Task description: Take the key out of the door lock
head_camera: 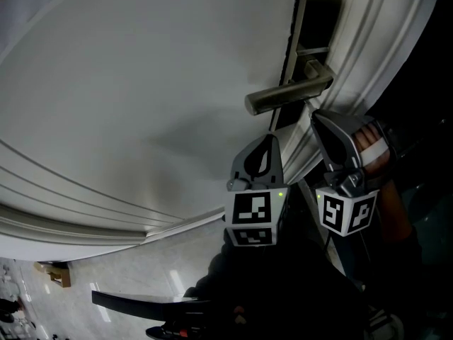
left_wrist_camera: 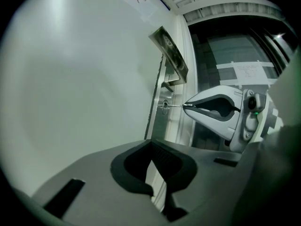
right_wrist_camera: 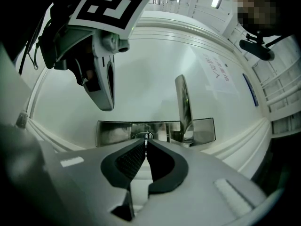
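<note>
White door (head_camera: 141, 83) with moulded panel edges fills most of head view, pale tiled floor (head_camera: 106, 275) at bottom left. Metal lever handle (head_camera: 290, 91) sticks out from a long metal lock plate (right_wrist_camera: 113, 133) near door edge. Both grippers are up close at the plate, below the handle in head view. Right gripper (right_wrist_camera: 146, 147): fingers closed on the key (left_wrist_camera: 175, 106), pinching its head at the very tips. The thin key shaft runs from the tips straight into the lock cylinder (left_wrist_camera: 164, 107), so the key sits in the lock; how deep it sits, cannot tell. In right gripper view the key shows only as a narrow sliver between the dark finger pads, right in front of the cylinder on the plate, with the handle rising just right of it. A hand (head_camera: 371, 144) wraps the right gripper's grip, marker cube (head_camera: 347, 211) below it. Left gripper (left_wrist_camera: 153, 147): fingers closed, tips together, nothing between them, only door and plate seen past them. It hangs just beside the right gripper, apart from the key and not touching the door, pointing toward the lock area. Its marker cube (head_camera: 251, 218) faces the head camera, small green light lit at its corner.
</note>
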`<state>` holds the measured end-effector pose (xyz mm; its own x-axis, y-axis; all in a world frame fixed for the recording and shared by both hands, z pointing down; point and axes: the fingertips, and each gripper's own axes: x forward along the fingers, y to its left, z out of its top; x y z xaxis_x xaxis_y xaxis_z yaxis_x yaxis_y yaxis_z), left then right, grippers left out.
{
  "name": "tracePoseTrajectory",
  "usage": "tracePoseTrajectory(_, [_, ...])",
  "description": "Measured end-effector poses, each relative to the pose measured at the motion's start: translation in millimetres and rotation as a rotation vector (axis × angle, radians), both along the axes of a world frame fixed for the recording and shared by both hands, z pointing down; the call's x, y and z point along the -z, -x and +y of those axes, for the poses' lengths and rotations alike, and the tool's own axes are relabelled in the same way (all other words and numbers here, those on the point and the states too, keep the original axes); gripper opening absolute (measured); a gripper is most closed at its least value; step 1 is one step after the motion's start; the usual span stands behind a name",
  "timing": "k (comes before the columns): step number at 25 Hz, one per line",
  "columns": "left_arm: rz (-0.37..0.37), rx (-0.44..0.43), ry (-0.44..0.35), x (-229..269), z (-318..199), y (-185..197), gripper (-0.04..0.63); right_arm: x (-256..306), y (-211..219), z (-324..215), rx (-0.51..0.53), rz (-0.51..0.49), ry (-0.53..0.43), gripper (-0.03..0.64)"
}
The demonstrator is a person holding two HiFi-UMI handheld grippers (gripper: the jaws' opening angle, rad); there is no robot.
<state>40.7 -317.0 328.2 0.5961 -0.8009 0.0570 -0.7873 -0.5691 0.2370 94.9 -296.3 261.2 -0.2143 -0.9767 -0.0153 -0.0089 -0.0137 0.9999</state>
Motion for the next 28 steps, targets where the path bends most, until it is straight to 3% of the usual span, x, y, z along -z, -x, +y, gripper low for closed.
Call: tracePoseTrajectory(28, [0.001, 0.003, -0.002, -0.6, 1.8, -1.4, 0.000, -0.9, -0.8, 3.8, 0.002, 0.002, -0.005, 0.012])
